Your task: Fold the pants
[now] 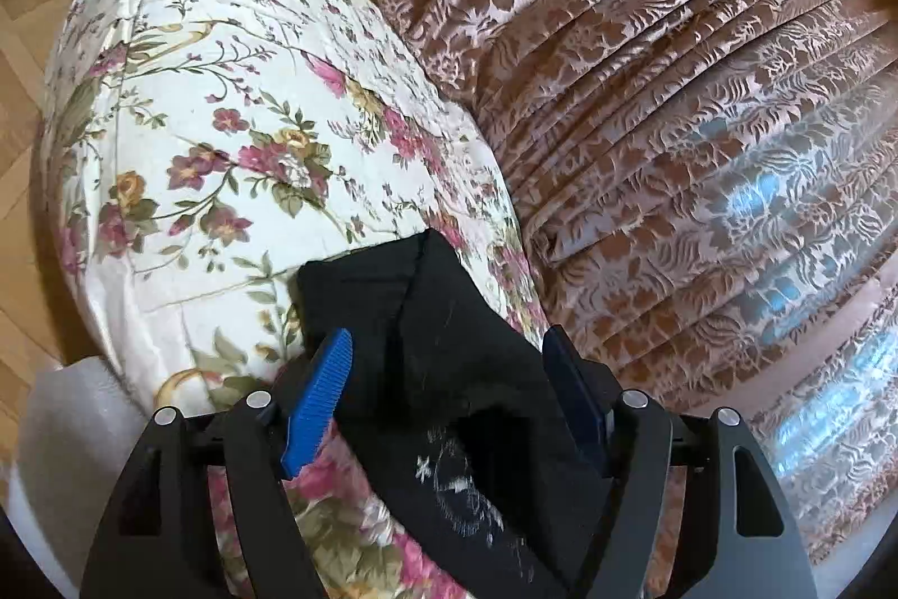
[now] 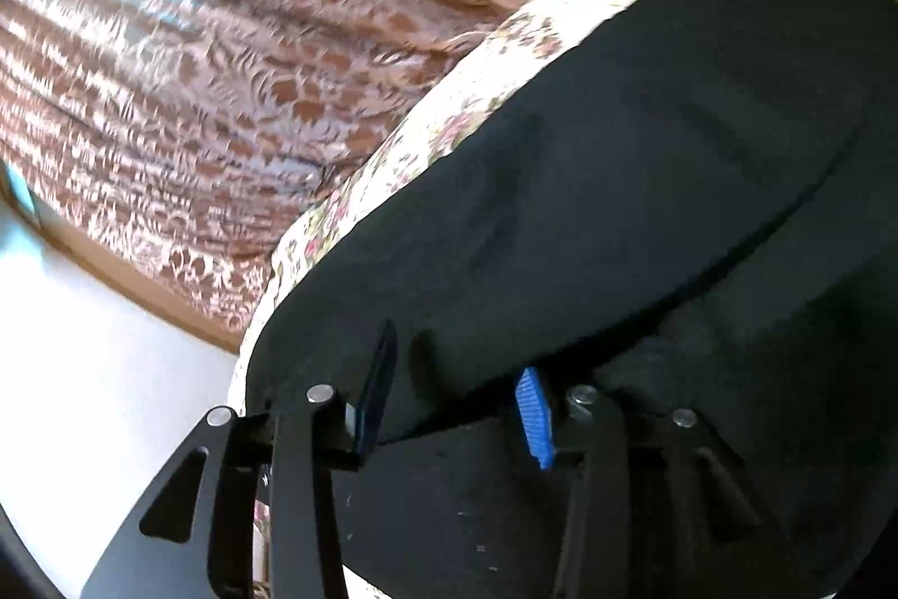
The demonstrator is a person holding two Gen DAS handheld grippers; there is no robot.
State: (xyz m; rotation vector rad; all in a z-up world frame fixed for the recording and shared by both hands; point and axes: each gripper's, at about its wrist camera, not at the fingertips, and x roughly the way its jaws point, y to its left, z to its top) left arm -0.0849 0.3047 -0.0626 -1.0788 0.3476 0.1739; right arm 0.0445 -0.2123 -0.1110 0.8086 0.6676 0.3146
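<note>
Lying across the floral bedspread (image 1: 224, 138) are the black pants (image 1: 426, 352), a corner of them poking up between the fingers of the left gripper (image 1: 449, 352), whose jaws are standing spread with the cloth loose between. Over at the right gripper (image 2: 457, 374), the jaws are spread too, straddling the pants' edge. The brown patterned curtain (image 1: 701, 105) is hanging just beside the bed.
</note>
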